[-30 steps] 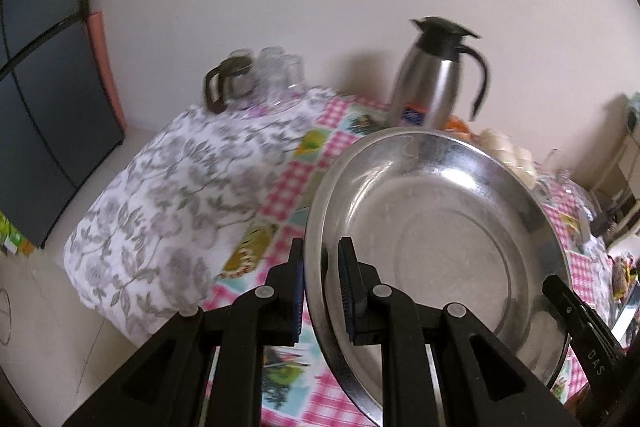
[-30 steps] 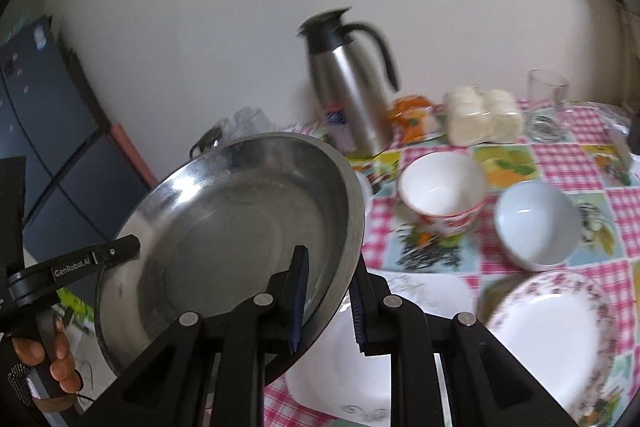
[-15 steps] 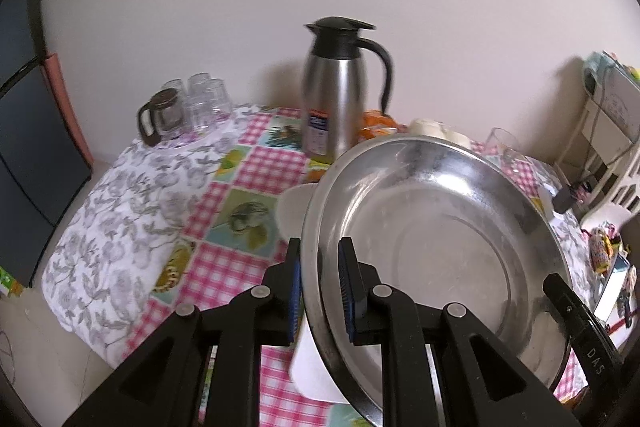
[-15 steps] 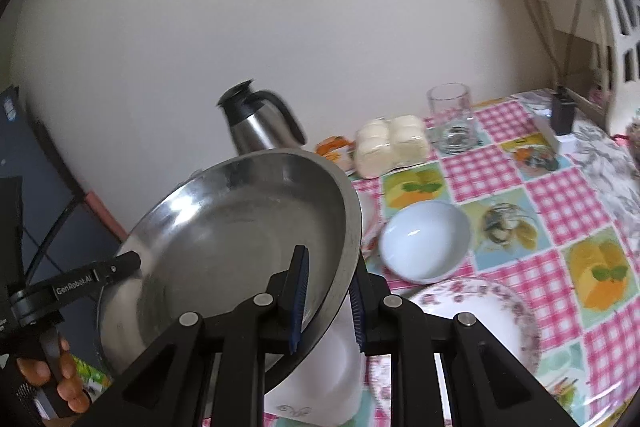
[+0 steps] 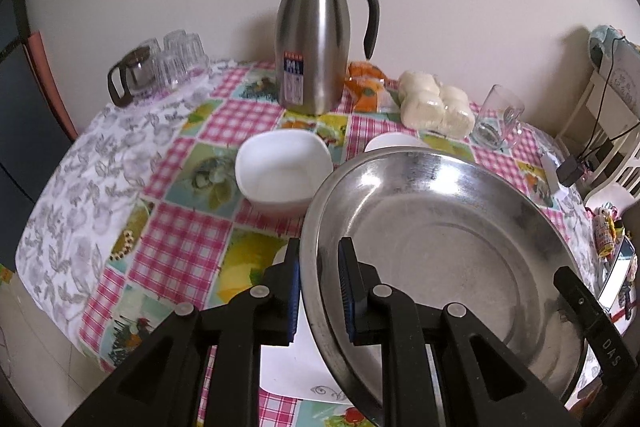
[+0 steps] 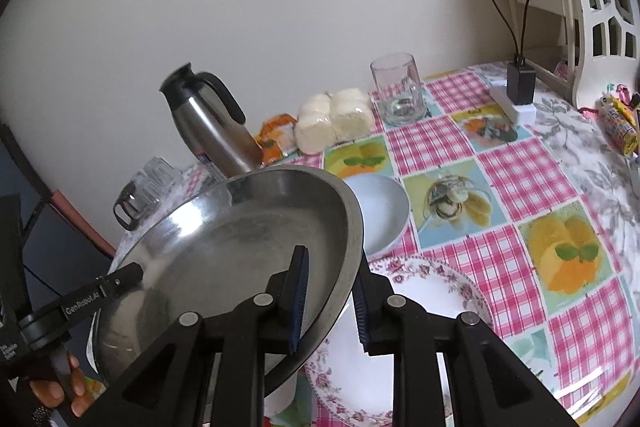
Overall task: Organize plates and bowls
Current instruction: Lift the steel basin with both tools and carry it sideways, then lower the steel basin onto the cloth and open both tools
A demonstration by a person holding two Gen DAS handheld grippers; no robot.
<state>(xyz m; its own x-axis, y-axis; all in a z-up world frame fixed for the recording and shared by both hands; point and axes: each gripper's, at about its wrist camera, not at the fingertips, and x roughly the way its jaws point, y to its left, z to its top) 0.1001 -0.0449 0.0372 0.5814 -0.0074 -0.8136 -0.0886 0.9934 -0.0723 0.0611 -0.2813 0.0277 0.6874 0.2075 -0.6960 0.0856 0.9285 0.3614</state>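
Thermos [image 5: 314, 43] upright left view, floral plate [image 6: 436, 291] right view only

Tabletop [image 5: 180, 255] covered in a pink-checked cloth with fruit picture squares; a grey floral cloth [image 5: 80, 187] overlays its left end. Along the wall side: glass jug with dark handle [image 5: 128, 79], a cluster of upturned clear tumblers [image 5: 180, 57] just beside it, a steel thermos jug with black lid [image 5: 314, 39], an orange packet [image 5: 366, 87], wrapped white buns [image 5: 434, 105], a glass mug [image 5: 498, 117]. Nearer the middle, a square white bowl [image 5: 282, 171]. In the right wrist view: a round pale bowl [image 6: 380, 211], a floral-rimmed plate [image 6: 436, 291] near it, a white power strip with black plug [image 6: 516, 99] at the far end.
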